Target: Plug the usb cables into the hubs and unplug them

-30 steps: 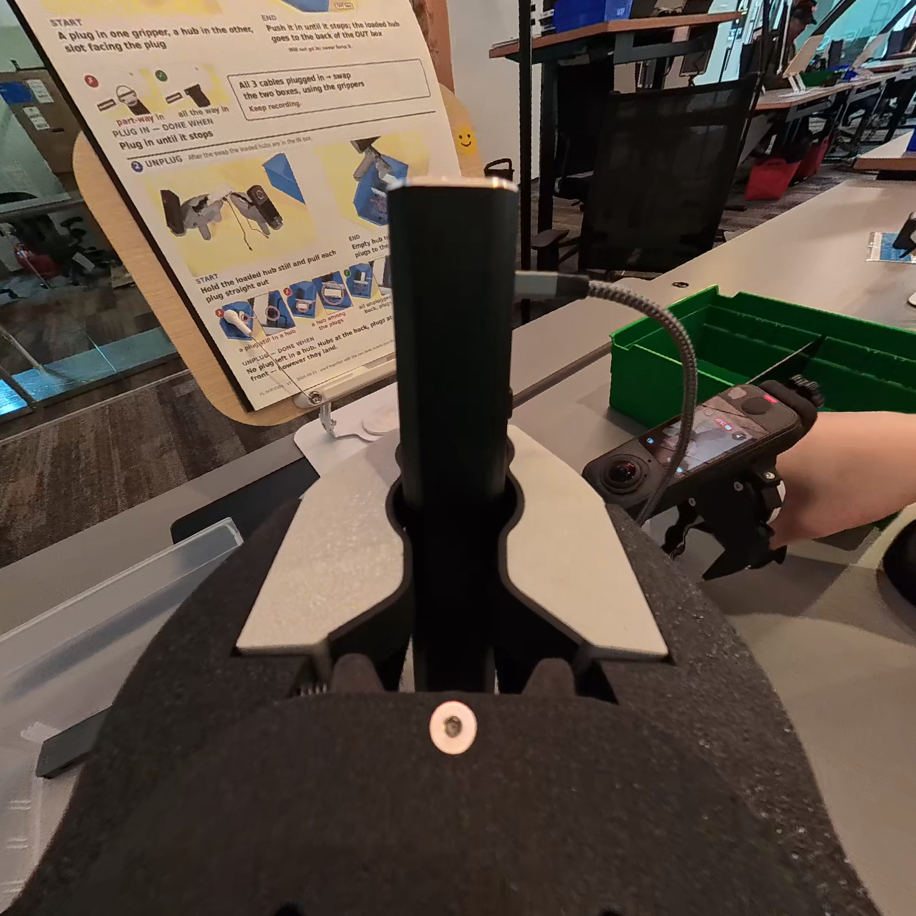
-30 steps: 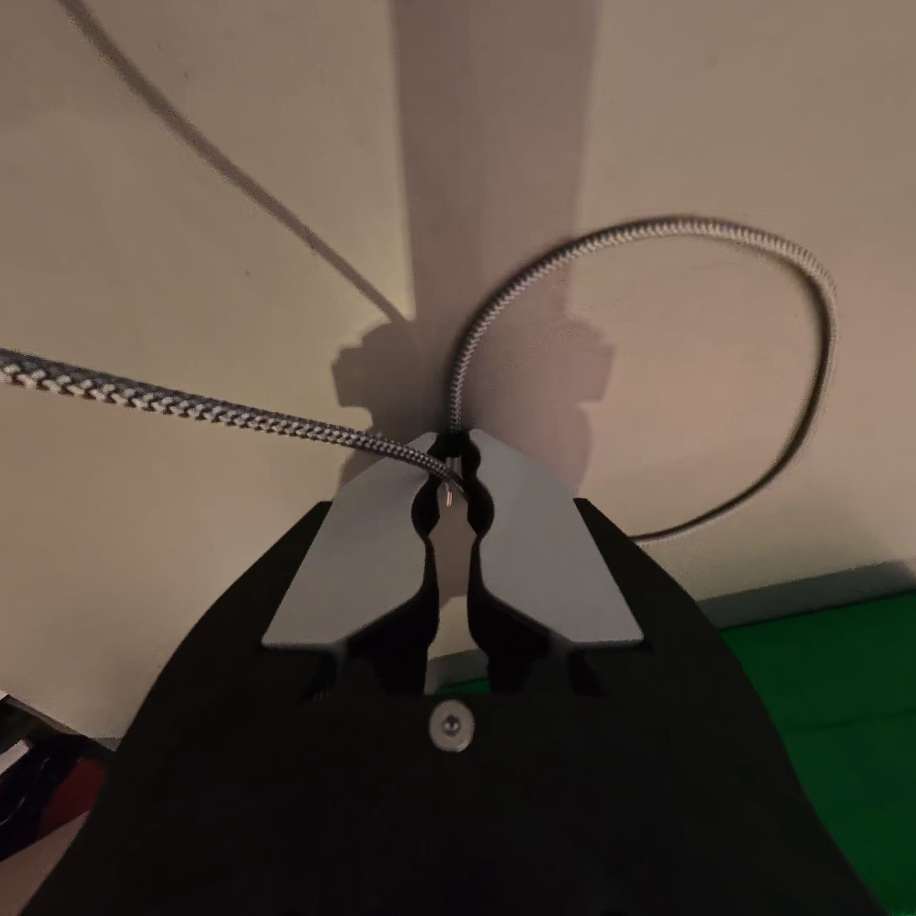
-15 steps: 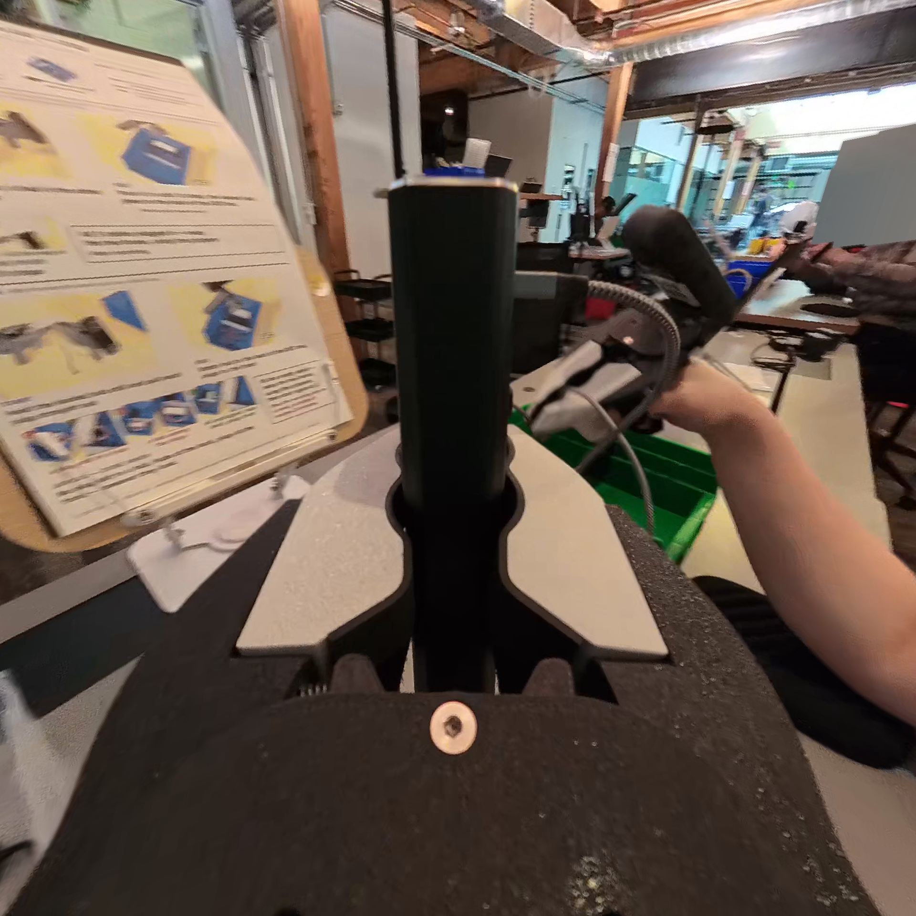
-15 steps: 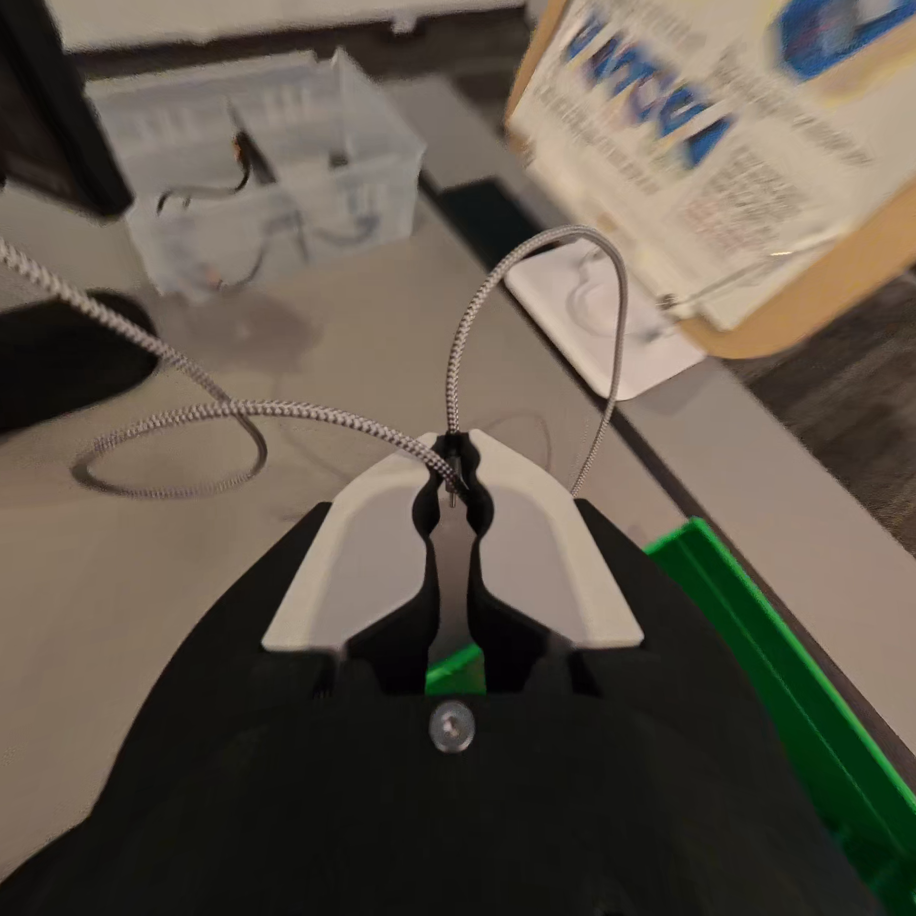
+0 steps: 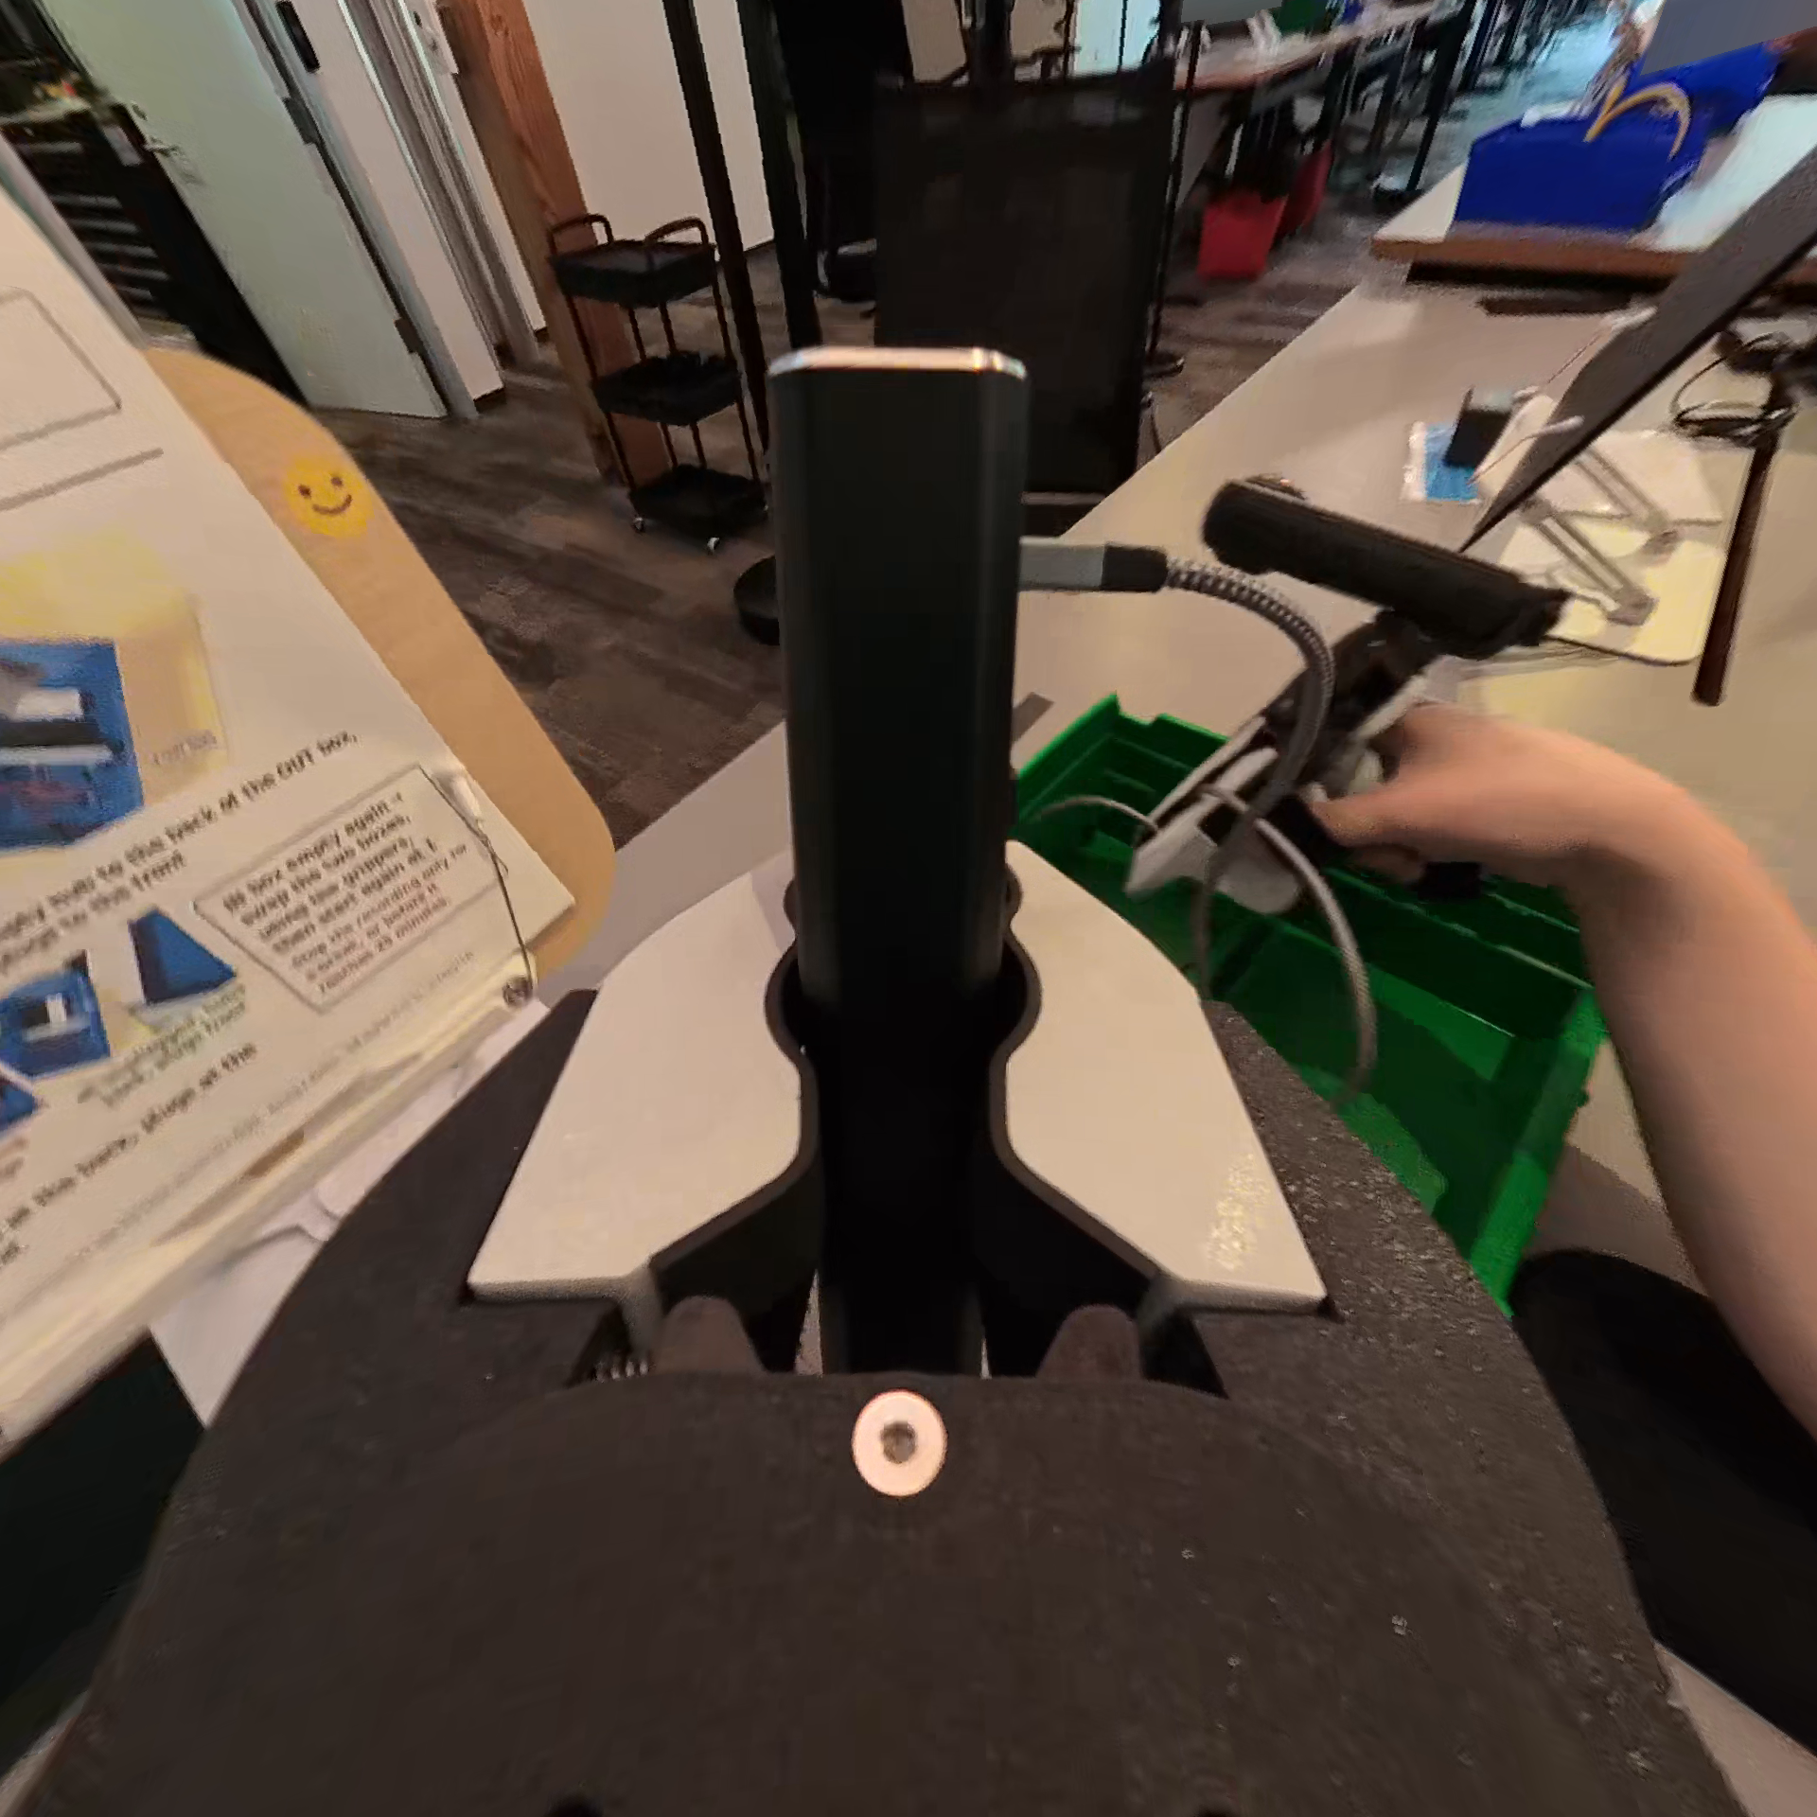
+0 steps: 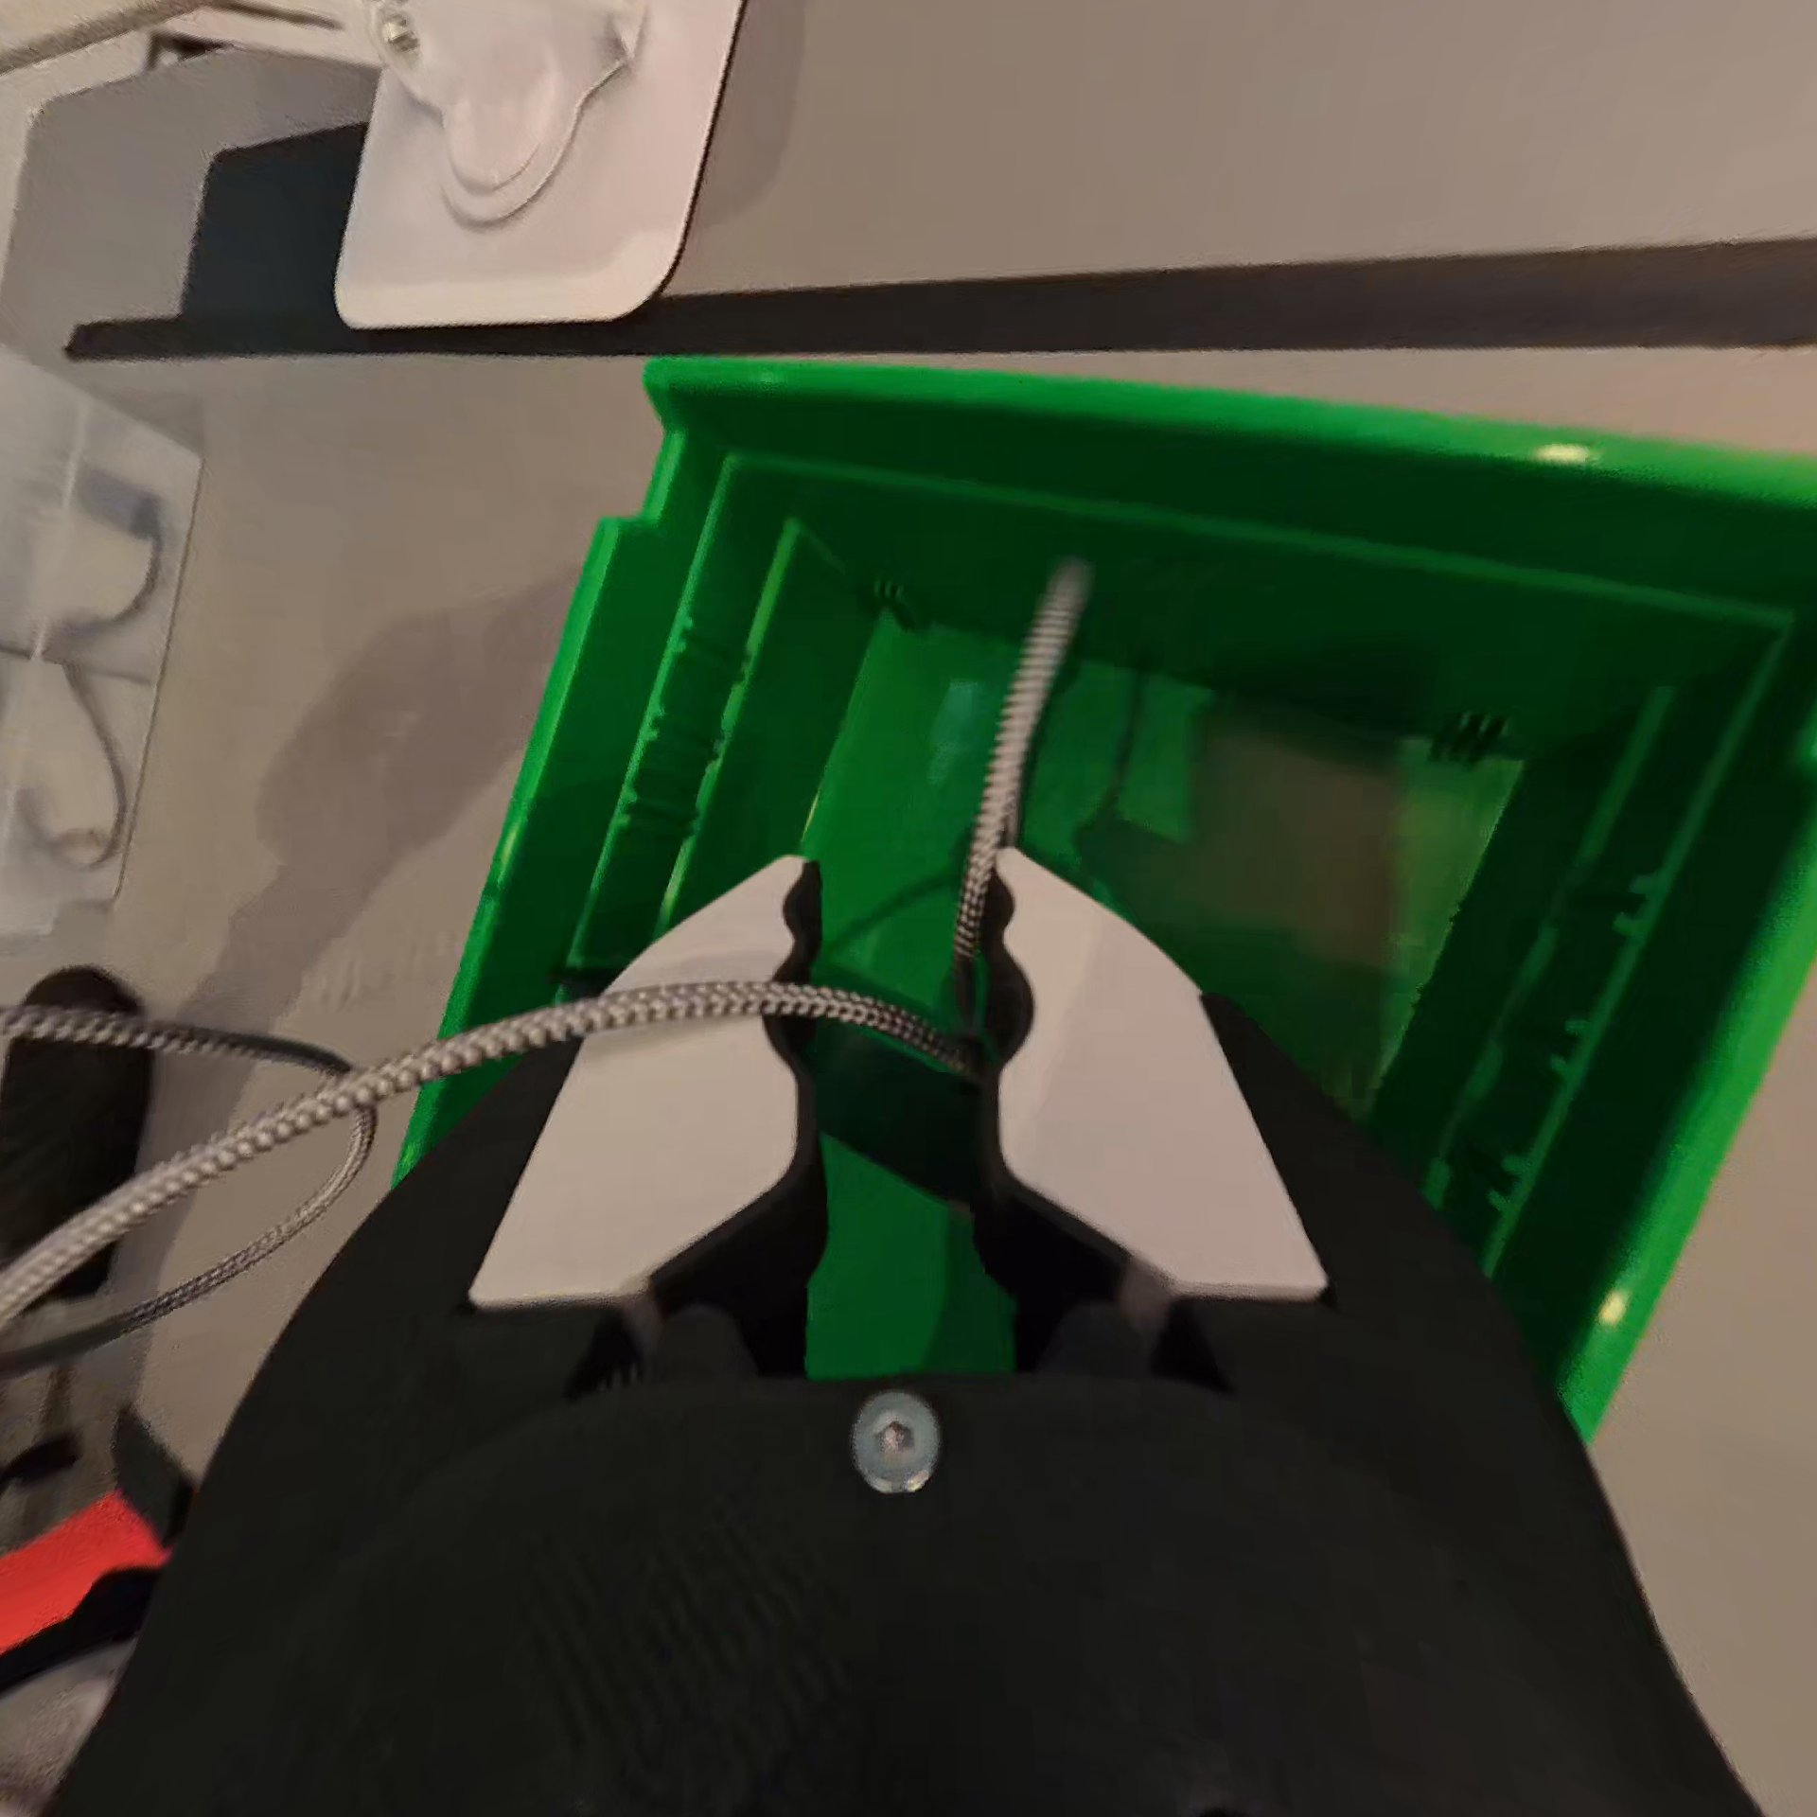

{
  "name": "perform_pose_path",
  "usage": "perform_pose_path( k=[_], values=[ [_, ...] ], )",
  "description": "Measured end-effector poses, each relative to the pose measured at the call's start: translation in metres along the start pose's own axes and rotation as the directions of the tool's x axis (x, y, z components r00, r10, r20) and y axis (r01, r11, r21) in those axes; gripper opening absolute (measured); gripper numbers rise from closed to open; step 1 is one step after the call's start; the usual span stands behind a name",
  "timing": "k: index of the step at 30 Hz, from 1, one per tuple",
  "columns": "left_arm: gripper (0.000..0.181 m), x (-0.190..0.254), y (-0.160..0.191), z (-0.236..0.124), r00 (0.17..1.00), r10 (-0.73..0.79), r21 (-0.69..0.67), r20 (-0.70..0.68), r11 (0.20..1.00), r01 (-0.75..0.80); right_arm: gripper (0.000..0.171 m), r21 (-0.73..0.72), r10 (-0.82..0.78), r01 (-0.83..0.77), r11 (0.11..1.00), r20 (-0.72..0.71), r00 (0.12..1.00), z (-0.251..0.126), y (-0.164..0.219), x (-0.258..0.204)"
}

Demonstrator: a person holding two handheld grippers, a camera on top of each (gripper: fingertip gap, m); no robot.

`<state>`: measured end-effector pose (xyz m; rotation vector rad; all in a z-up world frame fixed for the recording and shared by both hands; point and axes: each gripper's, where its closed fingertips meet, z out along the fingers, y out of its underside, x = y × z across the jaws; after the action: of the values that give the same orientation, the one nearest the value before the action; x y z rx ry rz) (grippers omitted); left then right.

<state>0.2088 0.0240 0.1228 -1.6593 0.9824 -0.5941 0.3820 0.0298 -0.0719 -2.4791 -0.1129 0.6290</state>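
Note:
My left gripper [image 5: 897, 885] is shut on a black USB hub [image 5: 895, 639] and holds it upright. A grey plug [image 5: 1082, 568] sits in the hub's right side. Its braided cable [image 5: 1313, 669] curves down to my right gripper [image 5: 1209, 826], which hangs over the green box [image 5: 1426, 993]. In the right wrist view my right gripper [image 6: 900, 875] is open above the green box [image 6: 1278, 472]. The braided cable [image 6: 1023, 708] lies loose across the left finger and along the right finger's inner edge, and its end hangs into the box.
An instruction sheet on a wooden stand [image 5: 246, 787] stands at the left, with its white base [image 6: 531, 167] behind the box. A clear plastic box [image 6: 69, 639] with cables is at the left. A person's arm [image 5: 1622, 885] reaches in from the right.
My right gripper has swung over the green box and opened, so the cable it pinched now lies loose between the fingers. The left gripper has turned rightward, still holding the hub.

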Motion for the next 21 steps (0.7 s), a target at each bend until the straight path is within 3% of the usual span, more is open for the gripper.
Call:
perform_pose_path(
  k=[7,11,15,18,21],
  values=[
    [0.031,-0.004,-0.022,0.069,1.000,-0.003,-0.106,-0.010,0.994,0.002,0.035,0.034,-0.012,0.009,0.999,0.076,0.997,-0.064,0.027,0.005],
    [0.031,-0.012,-0.026,0.096,0.999,-0.039,-0.148,0.010,0.988,0.040,0.036,-0.036,0.019,-0.016,0.999,0.074,0.997,-0.064,0.046,0.015],
    [0.031,-0.032,-0.038,0.107,0.997,-0.034,-0.170,0.076,0.984,0.046,0.041,-0.056,0.046,-0.037,0.998,0.175,0.983,-0.061,0.052,0.013],
    [0.033,-0.043,-0.049,0.107,0.995,0.009,-0.166,0.102,0.986,0.008,0.045,0.044,-0.063,0.055,0.998,0.214,0.975,-0.076,0.042,0.004],
    [0.031,-0.045,-0.052,0.107,0.989,0.097,-0.186,0.110,0.980,-0.075,0.063,0.218,-0.204,0.153,0.964,0.233,0.951,-0.103,0.021,-0.017]
  ],
)
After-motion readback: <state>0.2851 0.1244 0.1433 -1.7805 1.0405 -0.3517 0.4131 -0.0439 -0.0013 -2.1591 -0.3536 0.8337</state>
